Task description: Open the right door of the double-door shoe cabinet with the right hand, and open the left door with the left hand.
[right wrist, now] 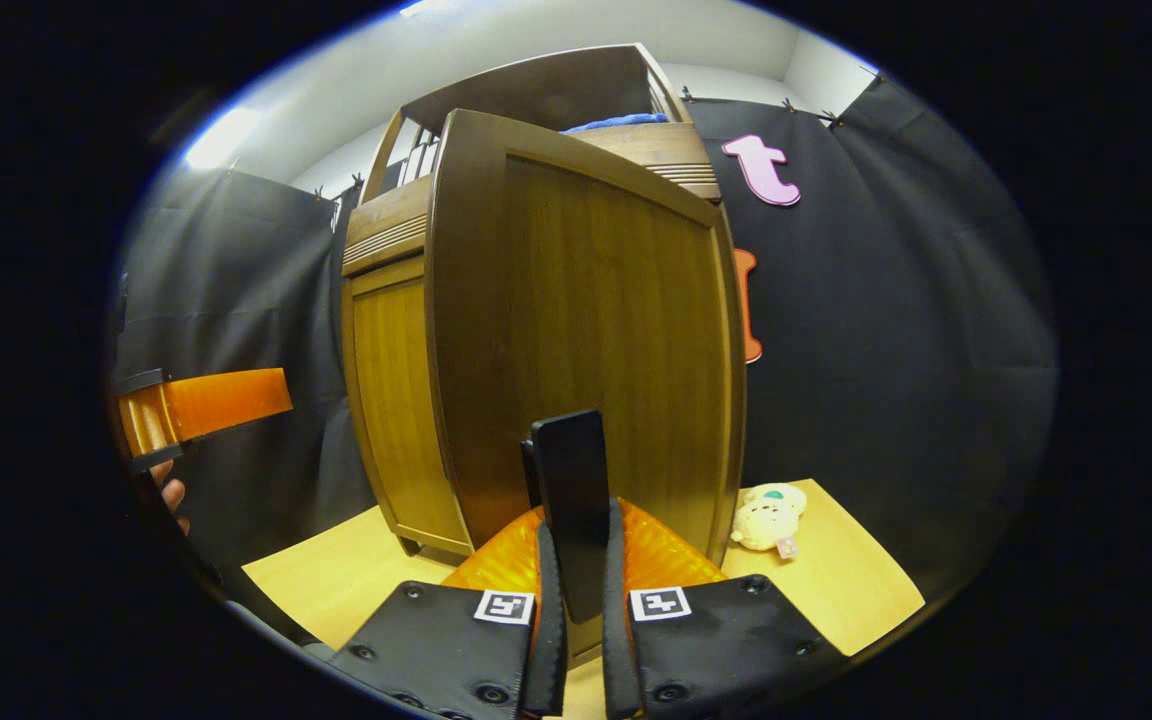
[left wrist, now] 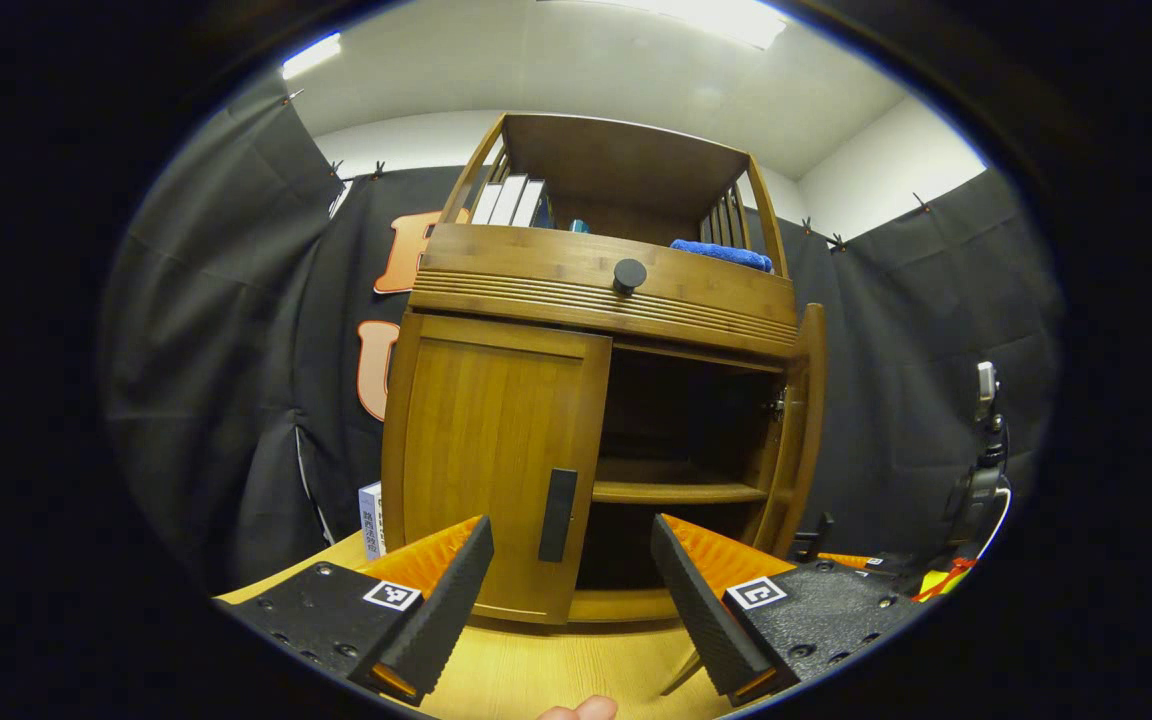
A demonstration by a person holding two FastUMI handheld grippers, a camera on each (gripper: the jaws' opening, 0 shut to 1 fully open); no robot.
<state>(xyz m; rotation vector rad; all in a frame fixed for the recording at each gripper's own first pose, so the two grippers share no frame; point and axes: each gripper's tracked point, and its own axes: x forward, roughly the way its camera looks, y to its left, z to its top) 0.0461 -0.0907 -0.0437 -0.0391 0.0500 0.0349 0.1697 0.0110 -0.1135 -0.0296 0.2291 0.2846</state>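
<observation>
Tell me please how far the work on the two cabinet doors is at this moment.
About half done. The right door already stands swung open, showing the inner shelf, and the right gripper is shut on that door's black handle. The left door is closed. The left gripper is open, facing that door's handle without touching it. Left: grip that handle and pull the left door open.

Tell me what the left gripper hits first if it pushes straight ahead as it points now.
Probably the closed left door, near its black handle: the open left gripper points at that door's inner edge. A slight rightward drift would enter the open compartment instead; depth is unclear.
</observation>
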